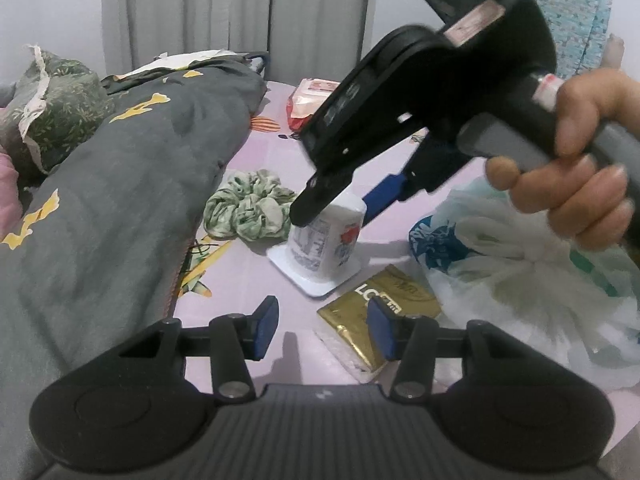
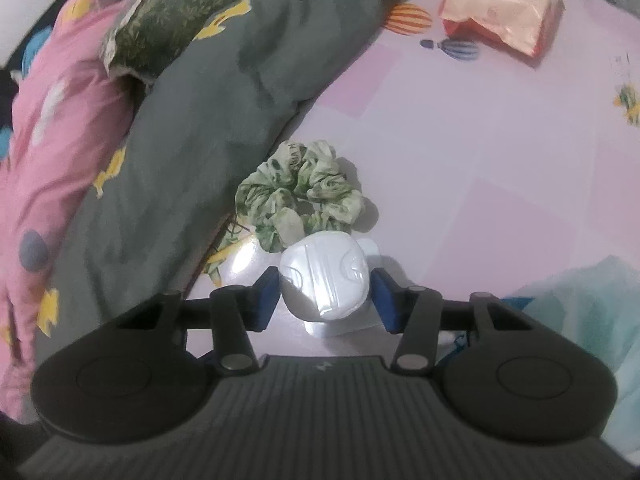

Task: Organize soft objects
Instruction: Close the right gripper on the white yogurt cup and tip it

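Scrunchie, green and white, lies just beyond the right gripper, right behind the upturned white cup that sits between its blue pads. One pad looks to touch the cup, the other stands a sliver off, so no firm grip that I can call. The left gripper hovers part-open with nothing in it, a gold packet just ahead of its fingertips and a tied plastic bag off to its right. Further out, a pink tissue pack waits at the far end of the bed sheet, a grey quilt heaped to the left. Early days, I'd say: everything's scattered, nothing gathered. Count: one scrunchie, one cup, one packet, one bag, one tissue pack.
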